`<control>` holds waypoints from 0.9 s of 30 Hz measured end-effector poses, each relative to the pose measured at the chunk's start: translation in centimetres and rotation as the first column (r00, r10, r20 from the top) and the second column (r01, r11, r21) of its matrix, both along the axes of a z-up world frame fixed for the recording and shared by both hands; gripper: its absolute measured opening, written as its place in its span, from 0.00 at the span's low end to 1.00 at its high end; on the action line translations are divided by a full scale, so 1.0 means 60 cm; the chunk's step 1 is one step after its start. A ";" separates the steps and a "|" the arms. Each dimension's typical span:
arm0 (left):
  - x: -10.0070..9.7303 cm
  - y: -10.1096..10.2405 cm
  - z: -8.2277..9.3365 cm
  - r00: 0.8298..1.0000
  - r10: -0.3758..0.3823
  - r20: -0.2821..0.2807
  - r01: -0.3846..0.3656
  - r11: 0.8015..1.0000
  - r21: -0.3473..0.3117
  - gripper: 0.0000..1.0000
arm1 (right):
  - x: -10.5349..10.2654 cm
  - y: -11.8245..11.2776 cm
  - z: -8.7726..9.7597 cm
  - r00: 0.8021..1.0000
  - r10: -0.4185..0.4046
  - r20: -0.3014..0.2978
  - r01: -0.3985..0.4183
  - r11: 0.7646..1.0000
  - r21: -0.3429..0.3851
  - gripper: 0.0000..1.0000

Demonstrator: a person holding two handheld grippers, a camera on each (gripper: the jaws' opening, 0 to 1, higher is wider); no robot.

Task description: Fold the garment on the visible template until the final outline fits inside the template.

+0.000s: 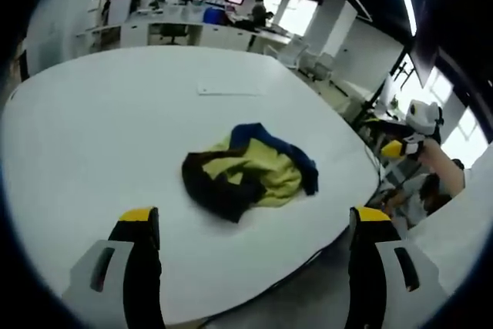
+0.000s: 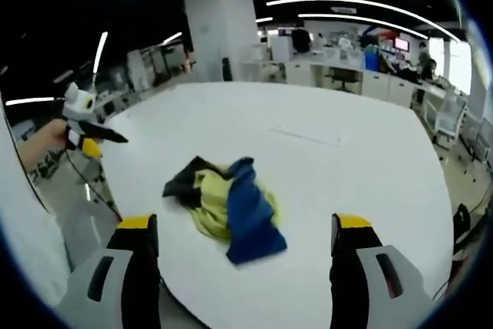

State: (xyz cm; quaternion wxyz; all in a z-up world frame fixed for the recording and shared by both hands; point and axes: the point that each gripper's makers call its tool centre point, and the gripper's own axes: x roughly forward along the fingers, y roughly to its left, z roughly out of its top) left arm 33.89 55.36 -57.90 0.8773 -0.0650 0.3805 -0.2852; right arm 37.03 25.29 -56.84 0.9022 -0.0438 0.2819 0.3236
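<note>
A crumpled garment [image 1: 246, 171] in yellow, blue and black lies bunched on the big white table [image 1: 100, 129], near its edge. My left gripper [image 1: 254, 219] hovers short of it, jaws wide apart and holding nothing. Off the table's edge, a hand holds up the right gripper [image 1: 408, 140]. In the right gripper view the same garment [image 2: 227, 206] lies with its blue part nearest me. My right gripper [image 2: 245, 226] stands open and holds nothing in front of it. The left gripper [image 2: 85, 132] hangs off the table [image 2: 347, 167] at the left. A faint flat rectangle [image 1: 227, 88] lies farther back on the table.
Office desks with chairs and screens [image 1: 200, 25] stand behind the table. A white pillar [image 2: 223, 32] rises beyond the far edge. White chairs [image 2: 451, 117] stand at the right. Bare tabletop surrounds the garment.
</note>
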 end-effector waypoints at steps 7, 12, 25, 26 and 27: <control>0.006 -0.004 -0.008 1.000 -0.012 -0.010 0.012 1.000 0.007 0.99 | 0.009 0.021 -0.007 0.999 0.036 -0.007 -0.036 0.999 0.013 0.92; 0.011 -0.010 -0.016 1.000 -0.022 -0.019 0.022 1.000 0.006 0.99 | 0.014 0.029 -0.015 0.999 0.050 -0.014 -0.050 0.999 0.007 0.92; 0.023 -0.011 -0.030 0.999 -0.027 -0.035 0.027 1.000 0.015 0.99 | 0.027 0.040 -0.027 0.998 0.068 -0.018 -0.068 0.998 0.011 0.91; 0.025 -0.010 -0.031 0.999 -0.026 -0.037 0.026 1.000 0.015 0.99 | 0.027 0.041 -0.029 0.997 0.070 -0.021 -0.070 0.997 0.011 0.91; 0.026 -0.010 -0.032 0.999 -0.025 -0.039 0.025 1.000 0.015 0.99 | 0.028 0.041 -0.031 0.997 0.072 -0.025 -0.072 0.997 0.010 0.91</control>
